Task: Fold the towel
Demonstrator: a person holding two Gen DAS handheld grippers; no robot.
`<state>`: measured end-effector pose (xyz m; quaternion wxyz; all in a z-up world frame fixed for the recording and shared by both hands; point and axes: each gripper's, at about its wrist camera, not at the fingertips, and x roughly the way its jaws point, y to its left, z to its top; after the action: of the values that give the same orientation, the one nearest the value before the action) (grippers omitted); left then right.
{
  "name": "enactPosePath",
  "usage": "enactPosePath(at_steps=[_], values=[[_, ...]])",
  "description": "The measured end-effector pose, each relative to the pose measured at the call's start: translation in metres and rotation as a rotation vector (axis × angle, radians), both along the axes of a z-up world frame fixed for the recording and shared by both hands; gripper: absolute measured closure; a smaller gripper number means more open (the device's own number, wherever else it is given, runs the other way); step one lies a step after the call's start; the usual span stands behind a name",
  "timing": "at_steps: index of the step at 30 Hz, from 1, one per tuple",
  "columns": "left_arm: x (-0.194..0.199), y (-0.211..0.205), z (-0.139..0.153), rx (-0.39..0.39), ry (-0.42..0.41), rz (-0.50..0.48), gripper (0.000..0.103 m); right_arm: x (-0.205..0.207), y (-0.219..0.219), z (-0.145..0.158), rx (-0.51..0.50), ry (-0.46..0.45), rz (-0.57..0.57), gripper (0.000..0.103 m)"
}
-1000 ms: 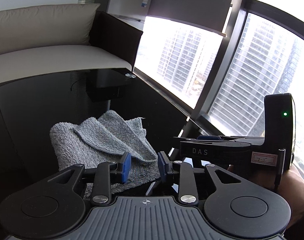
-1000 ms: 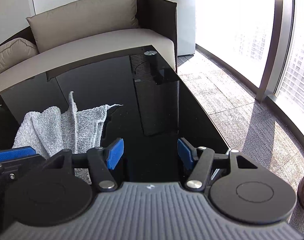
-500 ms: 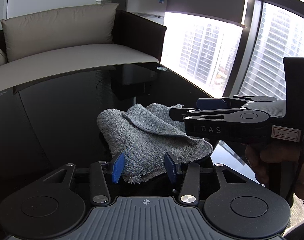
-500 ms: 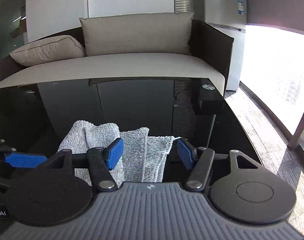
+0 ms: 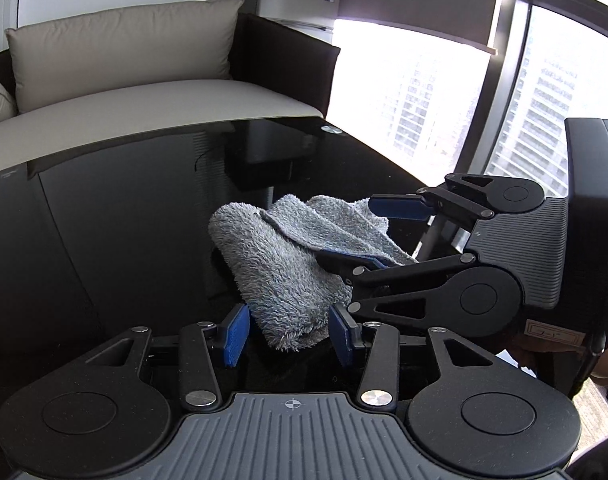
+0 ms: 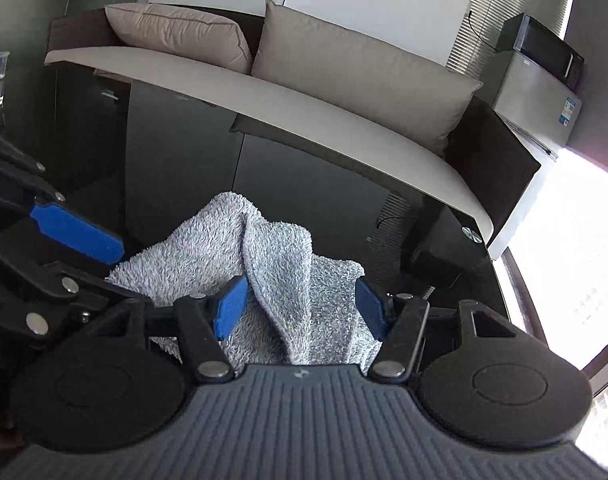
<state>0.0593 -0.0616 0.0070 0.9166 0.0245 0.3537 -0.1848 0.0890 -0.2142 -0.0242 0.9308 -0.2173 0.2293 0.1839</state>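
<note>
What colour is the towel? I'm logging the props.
Mottled grey towel, fluffy pile; clearest in the right wrist view.

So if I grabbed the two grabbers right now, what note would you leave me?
Left gripper: jaws apart, the near end of the grey towel between the pads, not pinched.
Right gripper: jaws apart around a raised ridge of the towel, not squeezing it.
The towel lies bunched in loose overlapping layers on the black glass table.
Done: a rough gathering only, no neat fold.
Left: probably grip the edges, spread it flat, fold it evenly.
</note>
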Motion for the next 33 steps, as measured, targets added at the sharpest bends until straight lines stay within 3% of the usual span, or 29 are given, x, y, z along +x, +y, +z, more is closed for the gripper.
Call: enactPosePath(at_steps=[3,14,23,33], values=[[-0.001,0.001,0.001,-0.002,0.0,0.001,0.062,0.002,0.001,-0.004,-0.026,-0.007,-0.018,0.044],[0.001,0.002,-0.003,-0.002,0.007,-0.001,0.062,0.026,-0.033,-0.003,0.133,0.097,-0.176,0.073],[0.002,0.002,-0.004,-0.003,0.007,0.003,0.062,0.043,-0.054,-0.003,0.39,0.191,-0.224,0.073],[0.001,0.002,-0.005,-0.006,0.009,0.002,0.062,0.055,-0.052,-0.005,0.461,0.228,-0.213,0.073]])
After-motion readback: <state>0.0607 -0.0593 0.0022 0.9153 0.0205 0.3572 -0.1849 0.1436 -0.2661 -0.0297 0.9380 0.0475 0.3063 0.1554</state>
